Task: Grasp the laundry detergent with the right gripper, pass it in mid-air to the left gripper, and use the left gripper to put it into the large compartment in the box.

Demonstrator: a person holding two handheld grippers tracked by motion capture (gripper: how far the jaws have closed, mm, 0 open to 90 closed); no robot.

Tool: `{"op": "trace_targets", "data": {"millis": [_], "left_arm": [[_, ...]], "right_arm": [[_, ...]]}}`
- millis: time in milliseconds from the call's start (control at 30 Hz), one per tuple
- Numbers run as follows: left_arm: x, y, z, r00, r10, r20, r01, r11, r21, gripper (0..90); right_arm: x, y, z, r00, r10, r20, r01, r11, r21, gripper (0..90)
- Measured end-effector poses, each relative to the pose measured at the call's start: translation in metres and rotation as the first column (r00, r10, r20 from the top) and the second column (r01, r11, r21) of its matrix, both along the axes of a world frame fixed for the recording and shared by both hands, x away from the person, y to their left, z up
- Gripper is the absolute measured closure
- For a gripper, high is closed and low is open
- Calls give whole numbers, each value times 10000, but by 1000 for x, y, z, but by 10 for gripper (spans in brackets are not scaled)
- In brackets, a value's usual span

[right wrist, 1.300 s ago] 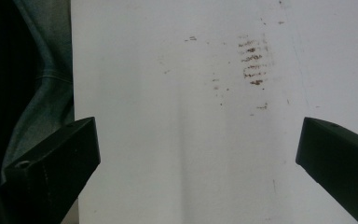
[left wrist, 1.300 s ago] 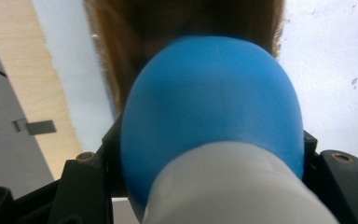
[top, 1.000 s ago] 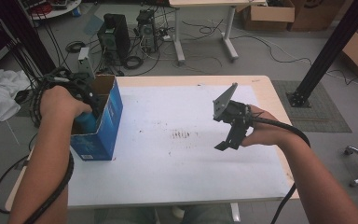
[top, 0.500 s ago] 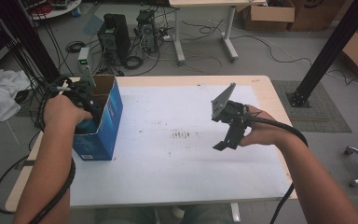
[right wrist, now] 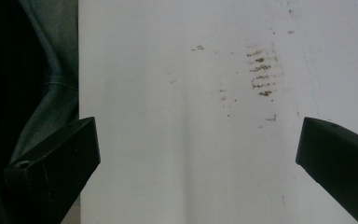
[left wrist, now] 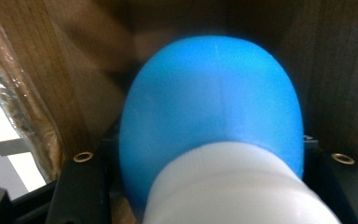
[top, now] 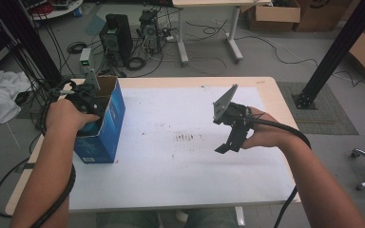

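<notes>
One blue-and-white object point(left wrist: 212, 126), possibly bottle, sat between left gripper point(top: 83, 99) jaws, inside blue box point(top: 105, 124) at table's point(top: 180, 190) 9 o'clock; jaws apparently clamped on it. Right gripper point(right wrist: 198, 154) hung open, empty, toward 3 o'clock. Best: keep grip firm, stay clear of cardboard walls.

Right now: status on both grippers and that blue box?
Left gripper down in the blue box, shut on a blue-and-white object. Right gripper open, empty, above the white tabletop. Nothing in the way.
</notes>
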State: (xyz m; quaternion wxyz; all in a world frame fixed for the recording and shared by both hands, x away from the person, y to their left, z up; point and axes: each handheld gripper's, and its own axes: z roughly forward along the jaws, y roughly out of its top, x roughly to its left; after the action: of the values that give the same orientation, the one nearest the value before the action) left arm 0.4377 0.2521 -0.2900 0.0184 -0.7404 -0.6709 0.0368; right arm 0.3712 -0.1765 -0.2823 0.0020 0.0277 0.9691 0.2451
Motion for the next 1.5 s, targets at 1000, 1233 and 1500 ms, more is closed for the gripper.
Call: {"op": "trace_targets", "data": {"millis": [1000,1233,1500], "left_arm": [[-4,-3,31,9993,-76,366,75,10000,22,235],[-7,-7,45,9989,-196,416,197,9998,-4,217],[-7,-13,64,9979,-312,564,302,9994,184,163]], "right_arm": [[-5,-4,8,9998,-74,157,78,9997,-233,0],[-5,-6,11,9998,-58,185,63,9997,-254,0],[-4,-5,11,9999,-13,165,17,9998,-211,0]]}}
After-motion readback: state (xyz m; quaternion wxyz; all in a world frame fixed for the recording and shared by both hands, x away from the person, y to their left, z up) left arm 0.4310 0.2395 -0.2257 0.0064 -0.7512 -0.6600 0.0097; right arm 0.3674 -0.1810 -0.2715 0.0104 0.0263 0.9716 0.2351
